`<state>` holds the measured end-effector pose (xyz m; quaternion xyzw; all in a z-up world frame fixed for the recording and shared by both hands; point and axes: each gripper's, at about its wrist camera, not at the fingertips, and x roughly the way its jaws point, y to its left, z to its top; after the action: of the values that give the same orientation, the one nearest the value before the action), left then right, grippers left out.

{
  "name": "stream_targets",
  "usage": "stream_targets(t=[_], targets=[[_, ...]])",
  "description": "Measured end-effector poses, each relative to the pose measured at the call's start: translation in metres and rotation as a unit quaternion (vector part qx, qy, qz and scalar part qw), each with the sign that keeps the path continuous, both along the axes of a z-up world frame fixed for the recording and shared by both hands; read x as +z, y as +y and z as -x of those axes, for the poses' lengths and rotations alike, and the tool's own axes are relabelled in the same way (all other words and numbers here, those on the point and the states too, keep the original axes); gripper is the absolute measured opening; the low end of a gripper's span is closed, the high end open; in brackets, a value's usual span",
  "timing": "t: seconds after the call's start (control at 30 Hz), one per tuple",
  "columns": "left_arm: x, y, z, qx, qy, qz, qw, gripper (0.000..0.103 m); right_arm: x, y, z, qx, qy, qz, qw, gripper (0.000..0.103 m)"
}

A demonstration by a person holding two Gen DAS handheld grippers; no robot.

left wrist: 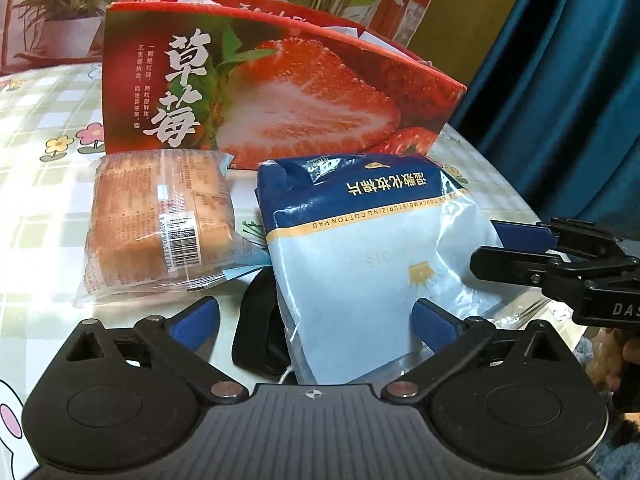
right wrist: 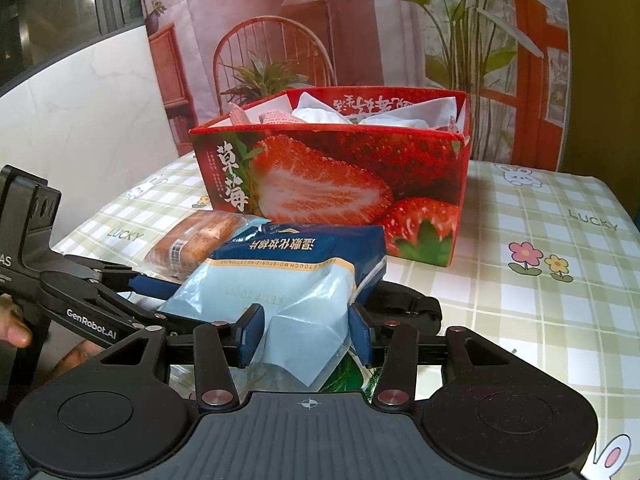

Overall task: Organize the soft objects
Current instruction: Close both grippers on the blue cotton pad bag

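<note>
Blue pads on your right gripper (right wrist: 306,334) are pinching the near end of the cotton pad bag (right wrist: 296,280), and your left gripper (left wrist: 314,320) sits spread wide around its other side, not squeezing. Looks like the pick-up step; next, lift it toward 12 o'clock over the strawberry box (right wrist: 344,176) rim. Wrapped cake (left wrist: 160,224) waits at 10 o'clock.

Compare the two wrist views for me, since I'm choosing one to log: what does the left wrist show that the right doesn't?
Only the left wrist view shows the teal curtain and the bread pack's whole top. Only the right shows white packets inside the strawberry box and a window. Both share the cotton pad bag, with the right tongs closed on it and the left tongs open.
</note>
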<state>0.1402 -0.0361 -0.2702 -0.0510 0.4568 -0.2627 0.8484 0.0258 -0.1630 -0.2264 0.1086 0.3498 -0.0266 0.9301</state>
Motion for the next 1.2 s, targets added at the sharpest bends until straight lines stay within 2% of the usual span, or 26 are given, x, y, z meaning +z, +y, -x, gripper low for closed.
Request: stream_targets(t=[0.1,0.23,0.33,0.47,0.53,0.6,0.73,0.83,0.97,1.0,1.2], targets=[[-0.001,0.005,-0.003,0.007,0.005,0.016,0.9998,0.103,0.004,-0.002,0.001,-0.005,-0.004,-0.002,1.000,0.047],[-0.002,0.004,-0.001,0.005,-0.007,0.004,1.0000,0.103,0.005,-0.005,0.001,-0.021,-0.005,-0.004,1.000,0.051],[-0.003,-0.001,0.001,-0.005,-0.013,-0.014,0.9998,0.103,0.004,-0.008,-0.001,-0.028,-0.005,-0.006,1.000,0.045],[-0.001,-0.003,-0.001,-0.023,-0.004,-0.019,0.9996,0.103,0.004,-0.010,-0.003,-0.031,-0.003,-0.004,0.999,0.044],[0.001,0.007,-0.008,-0.011,0.024,0.018,0.9995,0.098,0.003,-0.012,-0.006,-0.030,0.003,-0.003,1.000,0.040],[0.007,0.019,-0.011,0.001,0.030,0.052,0.9982,0.084,0.001,-0.014,-0.010,-0.028,0.010,-0.002,1.000,0.040],[0.029,0.019,-0.013,-0.012,-0.013,0.036,0.9992,0.075,-0.001,-0.023,-0.018,-0.027,0.014,-0.013,0.999,0.041],[0.043,0.014,-0.019,-0.020,-0.031,0.027,0.9990,0.074,0.000,-0.027,-0.023,-0.023,0.014,-0.019,0.999,0.041],[0.037,0.009,-0.036,-0.019,-0.007,0.014,0.9997,0.074,-0.002,-0.032,-0.032,-0.016,0.019,-0.029,0.999,0.041],[0.032,0.009,-0.041,-0.016,0.001,0.013,0.9998,0.070,-0.002,-0.034,-0.033,-0.016,0.021,-0.030,0.999,0.041],[0.018,0.003,-0.061,-0.020,0.033,0.015,0.9991,0.069,-0.007,-0.050,-0.046,-0.018,0.030,-0.049,0.998,0.042]])
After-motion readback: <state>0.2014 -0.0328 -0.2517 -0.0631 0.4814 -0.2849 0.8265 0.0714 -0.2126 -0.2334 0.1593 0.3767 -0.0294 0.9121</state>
